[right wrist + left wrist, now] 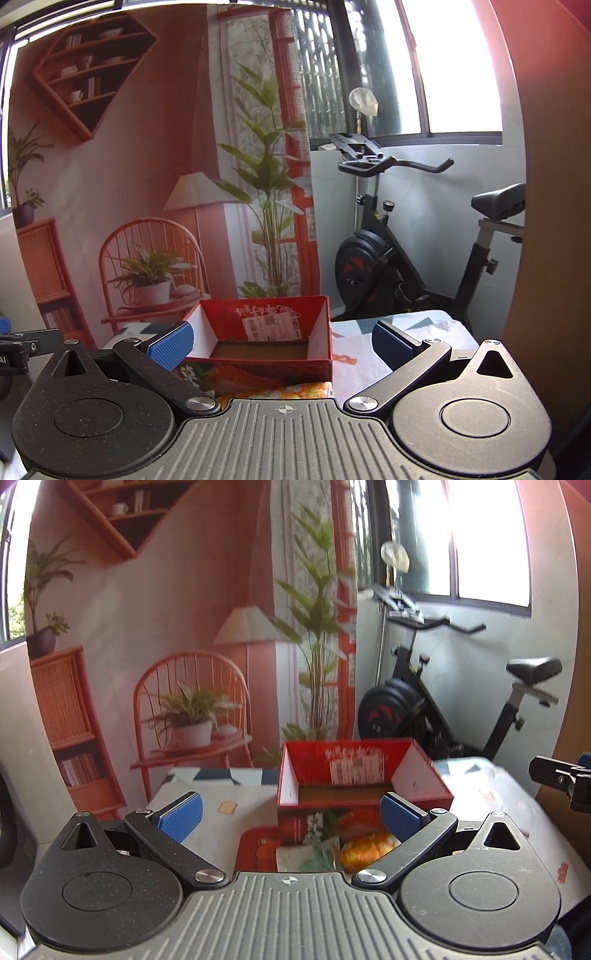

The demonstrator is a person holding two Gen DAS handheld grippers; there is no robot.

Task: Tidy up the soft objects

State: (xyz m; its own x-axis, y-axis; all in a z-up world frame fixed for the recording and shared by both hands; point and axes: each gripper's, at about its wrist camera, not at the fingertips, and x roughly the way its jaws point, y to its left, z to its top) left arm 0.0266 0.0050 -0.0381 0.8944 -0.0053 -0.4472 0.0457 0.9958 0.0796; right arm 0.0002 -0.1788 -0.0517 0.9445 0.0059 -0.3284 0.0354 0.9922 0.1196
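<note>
While both tools idle spread wide and empty, I see the orange soft packet (pixel 369 851) lying near-side of the red box (pixel 354 775), just under my left gripper (pixel 291 814); left is nearer than right gripper (pixel 282 345).
</note>
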